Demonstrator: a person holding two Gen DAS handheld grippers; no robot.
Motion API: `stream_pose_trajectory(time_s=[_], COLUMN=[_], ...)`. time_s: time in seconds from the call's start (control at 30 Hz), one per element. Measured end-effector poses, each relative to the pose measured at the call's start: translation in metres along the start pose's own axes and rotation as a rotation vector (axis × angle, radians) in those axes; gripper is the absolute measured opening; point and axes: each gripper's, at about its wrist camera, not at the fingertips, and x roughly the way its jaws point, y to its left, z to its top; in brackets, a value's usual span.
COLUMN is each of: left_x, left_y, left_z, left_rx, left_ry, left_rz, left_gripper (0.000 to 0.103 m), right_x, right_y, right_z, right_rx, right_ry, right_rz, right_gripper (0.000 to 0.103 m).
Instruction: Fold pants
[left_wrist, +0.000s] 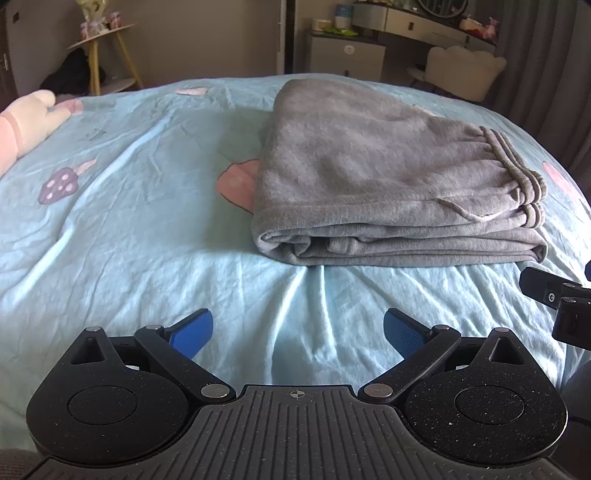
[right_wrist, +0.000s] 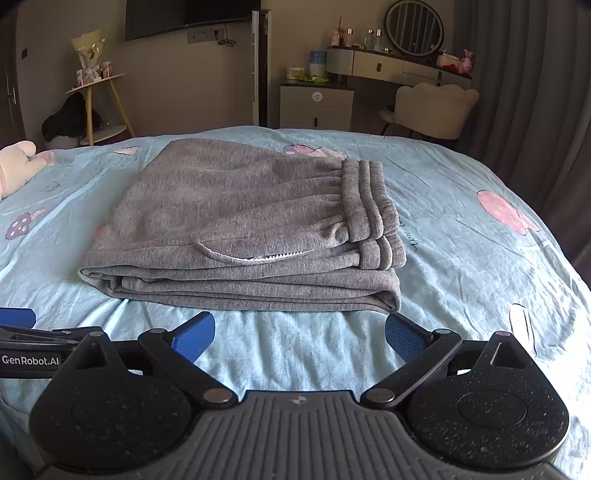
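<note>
Grey pants (left_wrist: 388, 177) lie folded in a flat stack on the light blue bed sheet (left_wrist: 129, 221), waistband at the right. They also show in the right wrist view (right_wrist: 251, 221). My left gripper (left_wrist: 298, 334) is open and empty, above the sheet in front of the stack's left end. My right gripper (right_wrist: 300, 338) is open and empty, just in front of the stack's near edge. Part of the right gripper shows at the right edge of the left wrist view (left_wrist: 557, 299). The left gripper's blue finger shows at the left edge of the right wrist view (right_wrist: 16, 317).
A pink plush toy (left_wrist: 26, 122) lies at the bed's far left. Beyond the bed stand a small round side table (right_wrist: 96, 107), a grey cabinet (right_wrist: 316, 105), a vanity desk with mirror (right_wrist: 399, 62) and a white chair (right_wrist: 432, 107). Curtains hang at the right.
</note>
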Motion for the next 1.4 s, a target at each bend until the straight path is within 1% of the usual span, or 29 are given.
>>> stream_pose_trajectory(time_s=[0.77, 1.4], left_x=[0.0006, -0.0014], left_y=[-0.0023, 0.0004], left_z=[-0.0010, 0.0000], left_rx=[0.016, -0.010], left_ry=[0.006, 0.002], left_rz=[-0.018, -0.043], left_gripper=[0.102, 0.102], right_x=[0.0020, 0.0022], right_y=[0.0005, 0.0003], right_z=[-0.0005, -0.0007], right_rx=[0.004, 0.005], right_ry=[0.011, 0.011], right_rz=[0.005, 0.004], right_gripper=[0.099, 0.099])
